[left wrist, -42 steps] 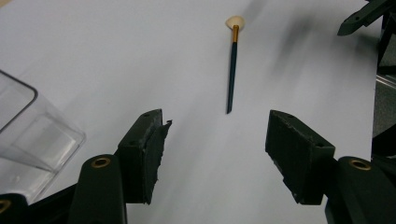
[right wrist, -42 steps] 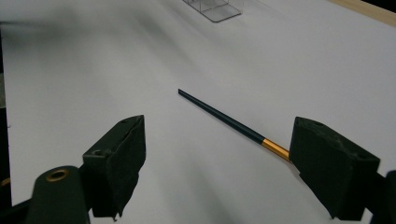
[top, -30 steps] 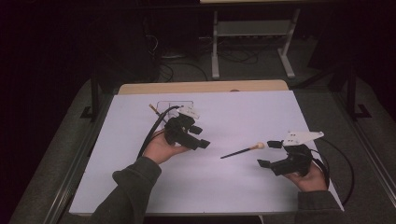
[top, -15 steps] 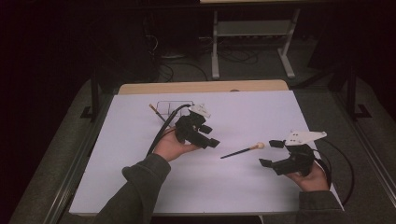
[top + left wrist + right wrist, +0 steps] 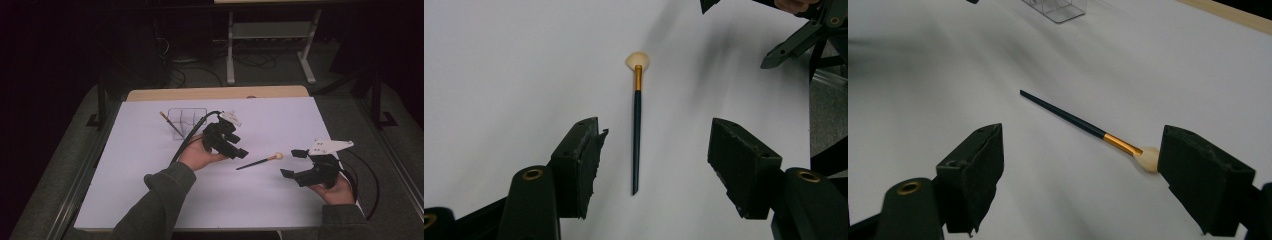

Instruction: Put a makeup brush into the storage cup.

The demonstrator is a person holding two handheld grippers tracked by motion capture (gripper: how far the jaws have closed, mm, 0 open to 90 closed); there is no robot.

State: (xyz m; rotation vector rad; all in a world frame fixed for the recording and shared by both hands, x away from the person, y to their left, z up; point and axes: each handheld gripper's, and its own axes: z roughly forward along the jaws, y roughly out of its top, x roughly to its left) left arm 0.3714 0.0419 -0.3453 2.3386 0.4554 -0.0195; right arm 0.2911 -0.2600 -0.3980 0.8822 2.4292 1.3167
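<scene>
A makeup brush with a dark handle, gold ferrule and cream head lies flat on the white sheet, between my two grippers. My left gripper hovers just left of the handle end, open and holding nothing. In the left gripper view the brush lies lengthwise in the gap between the jaws of the left gripper, head pointing away. My right gripper stands open to the right of the brush head. In the right gripper view the brush lies slantwise ahead of the right gripper, its head near the right jaw.
A clear plastic organizer stands behind the left hand, with another brush leaning out of it at the left. Its corner shows in the right gripper view. The wooden table edge runs along the back.
My left gripper has moved right and slightly forward, from beside the organizer to the brush's handle end. The right gripper and the brush have stayed put.
</scene>
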